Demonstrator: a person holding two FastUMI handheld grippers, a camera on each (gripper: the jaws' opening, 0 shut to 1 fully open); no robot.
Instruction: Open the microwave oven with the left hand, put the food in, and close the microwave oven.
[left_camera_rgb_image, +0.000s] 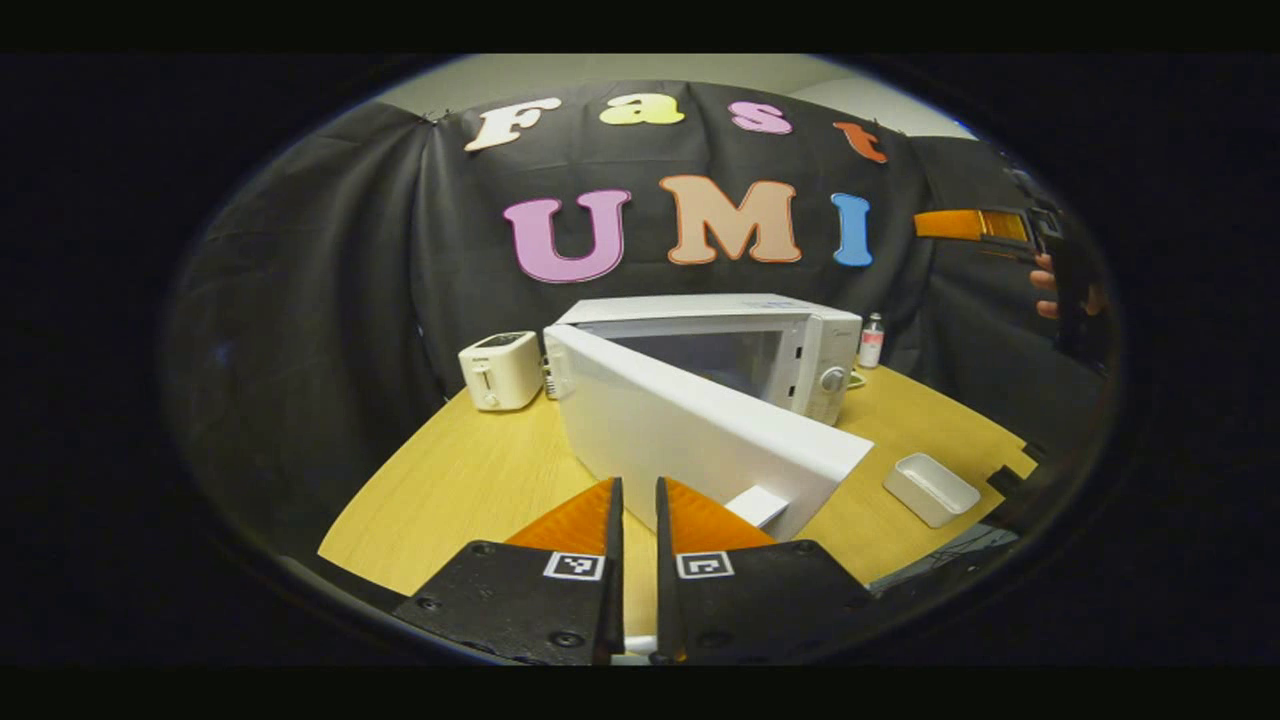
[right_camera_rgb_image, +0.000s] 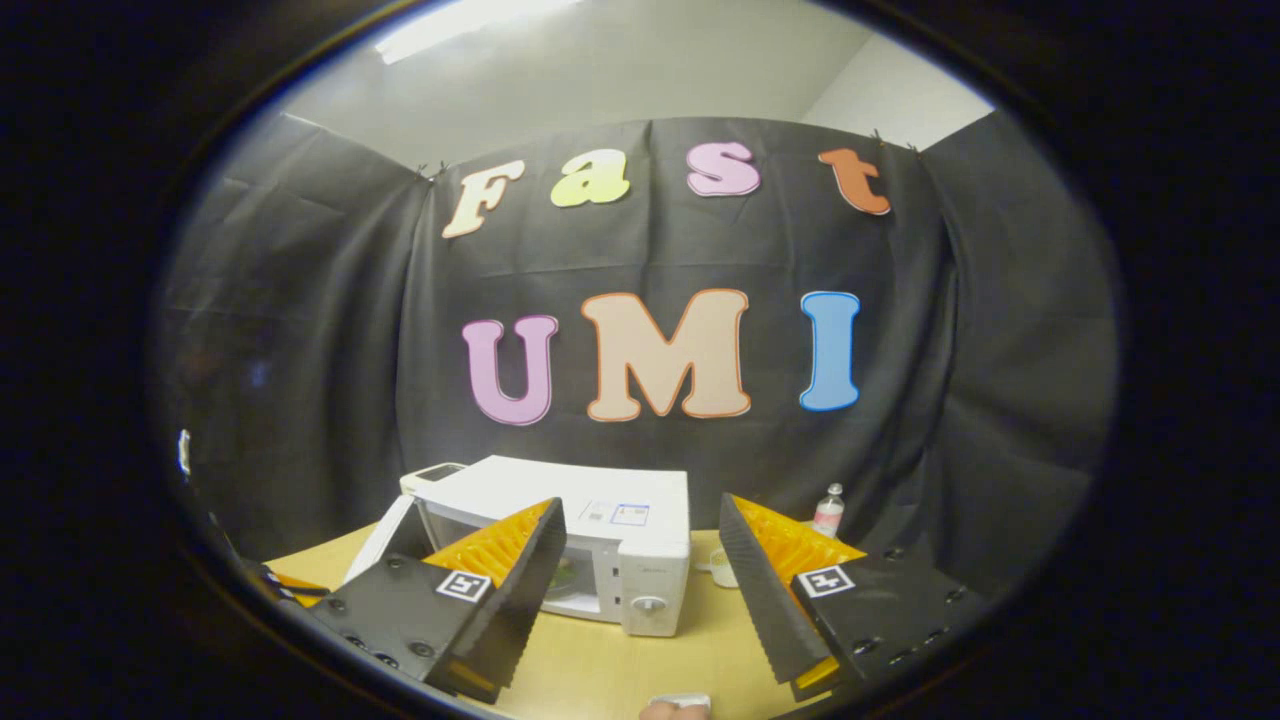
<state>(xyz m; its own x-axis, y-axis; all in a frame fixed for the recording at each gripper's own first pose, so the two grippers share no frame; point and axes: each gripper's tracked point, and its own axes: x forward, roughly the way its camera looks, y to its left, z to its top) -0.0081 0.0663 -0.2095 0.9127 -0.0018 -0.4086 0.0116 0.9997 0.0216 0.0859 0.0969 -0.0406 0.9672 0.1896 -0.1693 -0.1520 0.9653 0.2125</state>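
The white microwave (left_camera_rgb_image: 800, 340) stands at the back of the wooden table (left_camera_rgb_image: 470, 480). Its door (left_camera_rgb_image: 690, 430) is swung wide open toward me, handle (left_camera_rgb_image: 757, 505) at the near end. My left gripper (left_camera_rgb_image: 636, 485) is shut with nothing between its fingers, just left of that handle and not touching it. A white rectangular food container (left_camera_rgb_image: 930, 488) lies on the table to the right of the door. A hand (left_camera_rgb_image: 1045, 290) holds my right gripper (left_camera_rgb_image: 960, 224) high at the right. In the right gripper view that gripper (right_camera_rgb_image: 640, 500) stands open above the table, facing the microwave (right_camera_rgb_image: 560, 490) and its open door (right_camera_rgb_image: 385, 540).
A cream toaster (left_camera_rgb_image: 500, 370) sits left of the microwave. A small bottle (left_camera_rgb_image: 872, 340) stands at its right, the bottle (right_camera_rgb_image: 828, 510) also seen near the wall. A small white cup (right_camera_rgb_image: 722, 567) is beside the microwave's dial (right_camera_rgb_image: 648, 604). The table's front edge is close below my left gripper.
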